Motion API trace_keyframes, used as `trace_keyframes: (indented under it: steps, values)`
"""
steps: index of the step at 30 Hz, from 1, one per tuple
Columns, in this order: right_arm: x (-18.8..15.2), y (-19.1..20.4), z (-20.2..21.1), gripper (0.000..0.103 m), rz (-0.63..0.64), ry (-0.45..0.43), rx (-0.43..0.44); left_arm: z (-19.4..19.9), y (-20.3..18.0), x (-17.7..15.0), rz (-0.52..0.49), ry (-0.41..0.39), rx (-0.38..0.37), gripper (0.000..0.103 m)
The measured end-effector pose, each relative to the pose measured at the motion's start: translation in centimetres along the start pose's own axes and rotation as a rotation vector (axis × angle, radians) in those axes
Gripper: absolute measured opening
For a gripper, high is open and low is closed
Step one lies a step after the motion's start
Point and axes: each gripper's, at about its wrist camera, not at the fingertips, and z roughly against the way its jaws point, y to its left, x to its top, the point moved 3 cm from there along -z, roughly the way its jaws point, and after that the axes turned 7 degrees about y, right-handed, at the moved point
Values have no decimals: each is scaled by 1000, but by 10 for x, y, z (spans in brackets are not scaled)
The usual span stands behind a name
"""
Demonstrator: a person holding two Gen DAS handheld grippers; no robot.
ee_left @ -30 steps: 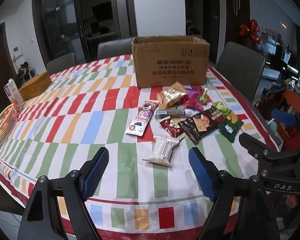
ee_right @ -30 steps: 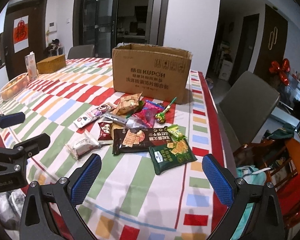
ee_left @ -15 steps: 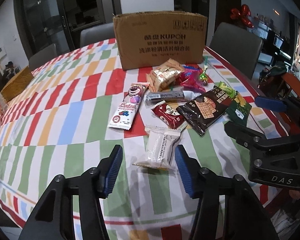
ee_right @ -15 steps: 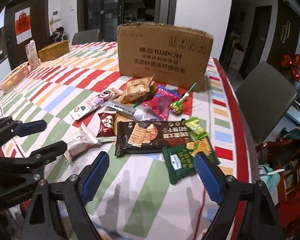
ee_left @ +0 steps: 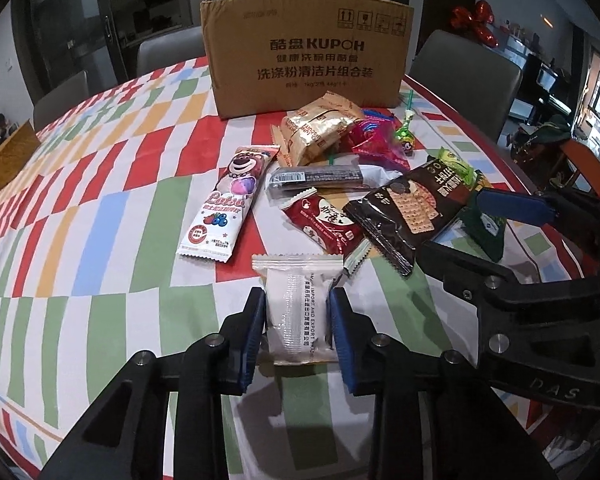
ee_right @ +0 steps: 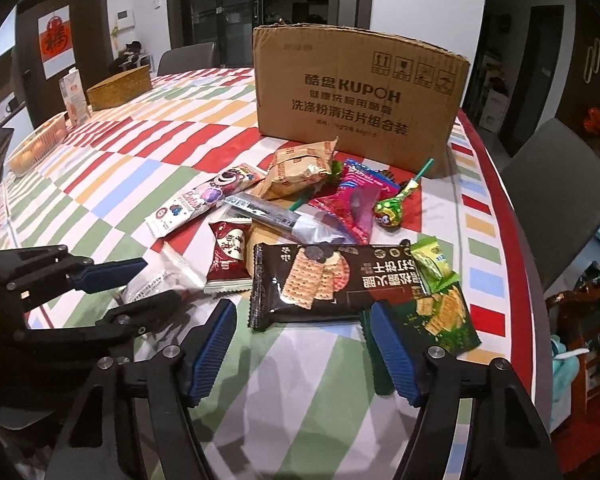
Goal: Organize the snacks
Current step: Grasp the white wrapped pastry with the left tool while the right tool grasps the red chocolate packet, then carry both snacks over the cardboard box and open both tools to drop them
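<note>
Several snack packets lie in front of a cardboard box (ee_left: 306, 52) on the striped tablecloth (ee_left: 100, 240). My left gripper (ee_left: 297, 300) points down at the nearest one, a white snack packet (ee_left: 298, 320). Its jaws are closing and both blue pads touch the packet's sides. My right gripper (ee_right: 301, 314) stands at the near end of a dark brown cracker packet (ee_right: 312, 276), jaws closing. Its pads (ee_right: 216, 340) stand clear of the wrapper, the right one over a green cracker packet (ee_right: 444, 316). The white snack packet (ee_right: 160, 280) also shows between the left gripper's fingers (ee_right: 108, 272).
Further snacks lie near the box: a pink Lotso bar (ee_left: 228, 204), a red packet (ee_left: 328, 224), a gold packet (ee_left: 320, 128), a magenta packet (ee_right: 352, 204) and a lollipop (ee_right: 392, 208). A wicker box (ee_right: 118, 88), carton (ee_right: 74, 96) and fruit basket (ee_right: 36, 146) sit far left. A grey chair (ee_right: 556, 196) stands beside the right table edge.
Both grippers came down and forward to the snacks. The left jaws narrowed onto the white packet. The right jaws narrowed around the end of the dark cracker packet.
</note>
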Motion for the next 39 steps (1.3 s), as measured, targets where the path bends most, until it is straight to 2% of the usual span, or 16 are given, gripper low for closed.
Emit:
trace_keyframes:
  steps: [8, 12, 19, 25, 31, 39]
  values:
    - [9, 10, -6, 62, 29, -6, 26, 6, 13, 1, 53, -23, -19, 31]
    - [16, 16, -9, 58, 40, -9, 55, 16, 24, 5, 77, -58, 7, 31]
    - [33, 29, -24, 43, 43, 7, 125, 16, 41, 9, 125, -56, 25, 31]
    - [43, 34, -41, 33, 24, 43, 175, 14, 50, 11, 168, -44, -26, 31]
    - [45, 38, -52, 24, 22, 75, 179, 13, 52, 15, 173, -46, -27, 31]
    - [46, 40, -48, 22, 20, 61, 177, 20, 54, 22, 191, -73, -46, 31]
